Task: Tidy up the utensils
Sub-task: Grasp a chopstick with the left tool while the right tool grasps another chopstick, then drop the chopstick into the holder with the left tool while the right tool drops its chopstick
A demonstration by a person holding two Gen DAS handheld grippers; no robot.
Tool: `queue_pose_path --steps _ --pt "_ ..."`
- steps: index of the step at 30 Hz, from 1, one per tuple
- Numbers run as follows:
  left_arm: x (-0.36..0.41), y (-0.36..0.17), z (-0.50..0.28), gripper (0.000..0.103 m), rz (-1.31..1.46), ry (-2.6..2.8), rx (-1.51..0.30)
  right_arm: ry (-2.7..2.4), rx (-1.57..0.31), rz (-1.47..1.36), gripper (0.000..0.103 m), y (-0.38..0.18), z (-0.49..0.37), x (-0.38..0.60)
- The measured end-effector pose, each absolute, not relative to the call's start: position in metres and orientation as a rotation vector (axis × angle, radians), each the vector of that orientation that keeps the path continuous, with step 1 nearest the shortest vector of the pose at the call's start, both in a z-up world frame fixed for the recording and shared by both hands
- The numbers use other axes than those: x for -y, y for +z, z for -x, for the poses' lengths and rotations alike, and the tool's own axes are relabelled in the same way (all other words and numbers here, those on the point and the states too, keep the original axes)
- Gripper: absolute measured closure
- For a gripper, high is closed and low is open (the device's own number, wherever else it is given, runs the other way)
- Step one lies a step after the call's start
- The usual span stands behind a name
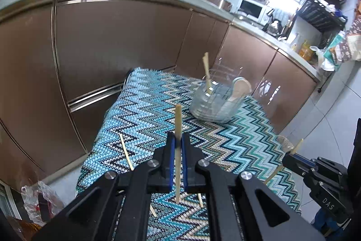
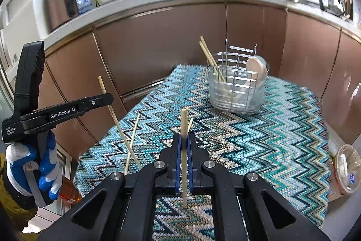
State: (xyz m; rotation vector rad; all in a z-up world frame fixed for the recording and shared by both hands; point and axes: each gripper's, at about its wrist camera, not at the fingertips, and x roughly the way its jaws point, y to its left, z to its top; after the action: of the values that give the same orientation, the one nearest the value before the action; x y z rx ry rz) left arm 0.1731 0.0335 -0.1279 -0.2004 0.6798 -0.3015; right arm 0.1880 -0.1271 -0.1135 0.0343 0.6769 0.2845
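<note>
Chopsticks: one clamped upright in left gripper (image 1: 177, 146), one in right gripper (image 2: 184, 146), fingers closed on each. More lie on zigzag-cloth table (image 2: 259, 139); wire holder (image 2: 237, 92) w/ chopsticks at far end. Brown kitchen cabinets (image 2: 169, 42) behind.

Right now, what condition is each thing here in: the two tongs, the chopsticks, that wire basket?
Left tongs: shut on a chopstick, held upright.
Right tongs: shut on another chopstick, also upright.
Wire basket: standing on the zigzag cloth, holding two leaning chopsticks and a spoon.
Loose chopstick: lying flat on the cloth.
</note>
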Motion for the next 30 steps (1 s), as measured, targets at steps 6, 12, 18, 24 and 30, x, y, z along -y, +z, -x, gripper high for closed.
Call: queue_pose_path --steps 6,12,18,24,30 --pt "-0.032 -0.104 -0.152 0.098 0.191 -0.318 -0.627 0.277 -0.61 -0.04 0.098 -0.093 -0.162 0.133" --pt "-0.024 -0.078 -0.149 0.098 0.18 -0.358 -0.594 0.255 -0.566 -0.053 0.098 -0.081 -0.157 0.149" --pt "-0.004 -0.049 -0.171 0.098 0.192 -0.409 -0.557 0.239 -0.509 -0.065 0.098 -0.06 -0.162 0.171" --pt "0.026 -0.017 -0.225 0.098 0.217 -0.435 -0.505 0.255 -0.43 -0.062 0.098 -0.027 -0.195 0.189" --pt "0.056 0.001 -0.289 0.098 0.203 -0.423 -0.46 0.287 -0.334 -0.074 0.098 0.004 -0.254 0.201"
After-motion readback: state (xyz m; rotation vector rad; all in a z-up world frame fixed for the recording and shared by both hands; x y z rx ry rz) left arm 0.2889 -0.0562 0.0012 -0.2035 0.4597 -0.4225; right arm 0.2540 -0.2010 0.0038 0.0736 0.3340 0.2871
